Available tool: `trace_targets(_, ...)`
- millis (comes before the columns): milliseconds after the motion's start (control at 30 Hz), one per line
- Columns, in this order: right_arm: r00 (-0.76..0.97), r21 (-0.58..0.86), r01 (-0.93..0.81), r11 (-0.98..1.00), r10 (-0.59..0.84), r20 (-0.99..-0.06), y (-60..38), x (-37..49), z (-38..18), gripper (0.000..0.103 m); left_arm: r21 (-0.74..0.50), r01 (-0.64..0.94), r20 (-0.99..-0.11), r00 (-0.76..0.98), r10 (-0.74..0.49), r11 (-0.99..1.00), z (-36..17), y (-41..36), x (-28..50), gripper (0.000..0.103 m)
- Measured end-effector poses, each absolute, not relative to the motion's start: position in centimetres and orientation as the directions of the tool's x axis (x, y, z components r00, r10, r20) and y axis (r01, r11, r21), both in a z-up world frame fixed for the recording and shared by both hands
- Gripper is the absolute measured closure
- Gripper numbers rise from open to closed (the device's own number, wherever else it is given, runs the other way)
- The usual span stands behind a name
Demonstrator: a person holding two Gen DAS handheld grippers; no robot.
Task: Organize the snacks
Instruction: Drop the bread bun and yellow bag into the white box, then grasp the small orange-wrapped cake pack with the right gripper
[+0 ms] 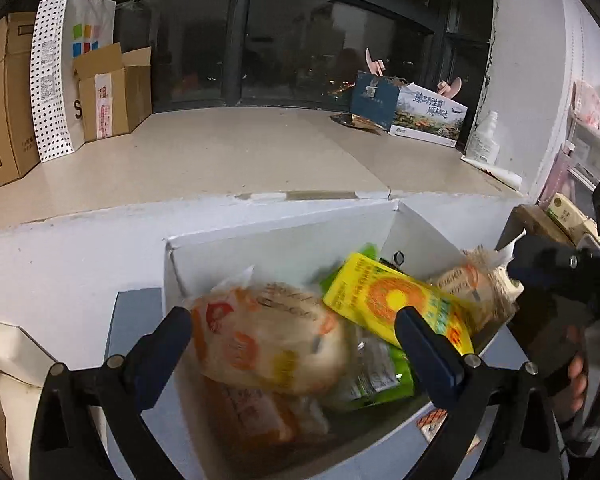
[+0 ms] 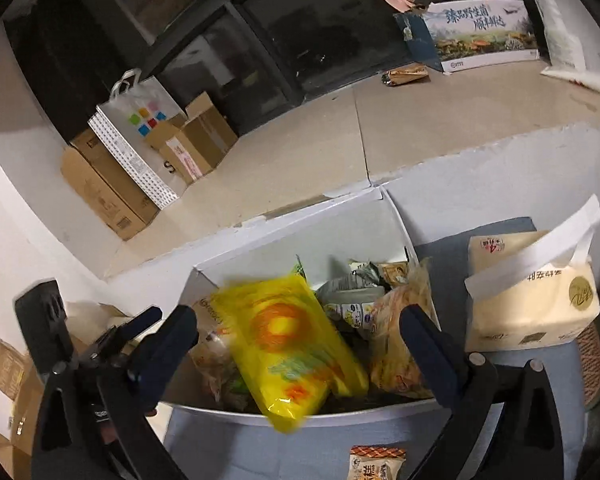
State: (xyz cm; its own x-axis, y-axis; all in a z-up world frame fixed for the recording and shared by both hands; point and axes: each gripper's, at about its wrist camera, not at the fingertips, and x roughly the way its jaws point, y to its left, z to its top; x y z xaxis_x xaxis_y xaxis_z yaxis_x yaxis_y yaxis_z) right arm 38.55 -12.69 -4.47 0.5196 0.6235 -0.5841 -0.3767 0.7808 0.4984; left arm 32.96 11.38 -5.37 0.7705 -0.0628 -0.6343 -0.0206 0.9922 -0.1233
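Observation:
An open white box (image 1: 284,244) (image 2: 300,236) holds several snack packets. My left gripper (image 1: 292,324) hovers open over it. A pale bag with orange print (image 1: 268,340), blurred, lies between its fingers and clear of the pads. My right gripper (image 2: 298,320) is also open. A blurred yellow packet (image 2: 296,344) (image 1: 392,296) sits between its fingers, untouched, with its lower end over the box's front rim. A green packet (image 1: 376,384) lies below. At the right edge of the left wrist view a hand (image 1: 576,380) holds the other tool.
A tissue pack (image 2: 532,304) stands right of the box on the blue-grey surface (image 2: 440,440), and a small wrapped snack (image 2: 376,464) lies in front. On the window ledge (image 1: 236,152) are cardboard boxes (image 1: 112,92), a paper bag (image 1: 68,64), a printed carton (image 1: 428,116) and a bottle (image 1: 484,136).

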Motion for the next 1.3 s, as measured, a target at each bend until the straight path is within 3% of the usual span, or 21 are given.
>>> trace_targets(333,0.579,0.430,-0.453,0.781,0.625,-0.524,-15.2,34.5,-1.3,0.000,-0.132,0.009,-0.588,0.804,-0.086,0.991,-3.2,11.3,28.2,0.000)
trace_targets(567,0.613,0.335,-0.523,0.784,0.619,-0.491,-18.0,26.8,-1.2,0.000,-0.113,0.098,-0.512,0.847,-0.143,0.989,-2.3,8.7,19.9,0.000)
trace_targets(1000,0.547,0.290,-0.504,0.813,0.560,-0.622,-21.2,14.9,-10.4,0.000,-0.116,0.161,-0.489,0.850,-0.197,0.980,-7.2,2.6,8.3,0.000)
trace_targets(1300,0.581,0.222,-0.461,0.859,0.482,-0.656,-20.8,15.7,-11.0,0.000,-0.127,0.144,-0.517,0.835,-0.189,0.981,-8.0,2.4,5.6,0.000)
